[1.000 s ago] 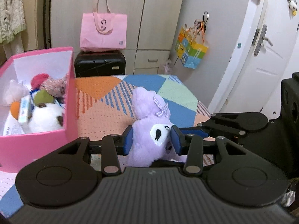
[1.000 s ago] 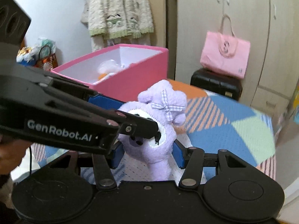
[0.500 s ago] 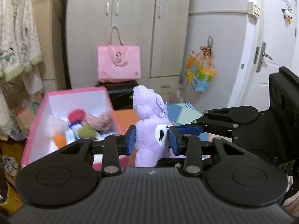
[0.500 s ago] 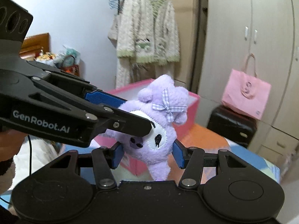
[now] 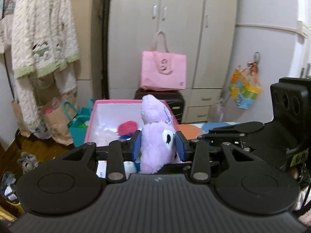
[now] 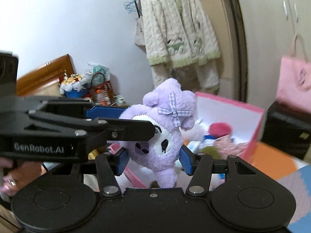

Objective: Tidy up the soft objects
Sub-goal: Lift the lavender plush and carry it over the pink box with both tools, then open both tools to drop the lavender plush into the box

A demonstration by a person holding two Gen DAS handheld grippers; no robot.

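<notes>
A purple plush toy (image 5: 155,136) with a white face and a checked bow is held in the air by both grippers. My left gripper (image 5: 157,145) is shut on its head from the sides. My right gripper (image 6: 153,161) is shut on its lower body (image 6: 165,151). The toy hangs over the near edge of a pink box (image 5: 93,116) with white inside walls. The box (image 6: 254,136) holds several soft toys, among them a red ball (image 5: 127,127). In the right wrist view the left gripper's arm crosses in front of the toy's face.
A pink bag (image 5: 163,71) sits on a black suitcase (image 5: 178,101) behind the box. A cream cardigan (image 5: 42,38) hangs at the left over paper bags (image 5: 56,120). A patchwork mat (image 6: 276,165) lies under the box. White wardrobe doors (image 5: 182,29) stand behind.
Both grippers have lifted the purple toy off the patchwork mat and carried it left. It now hangs over the pink box.
</notes>
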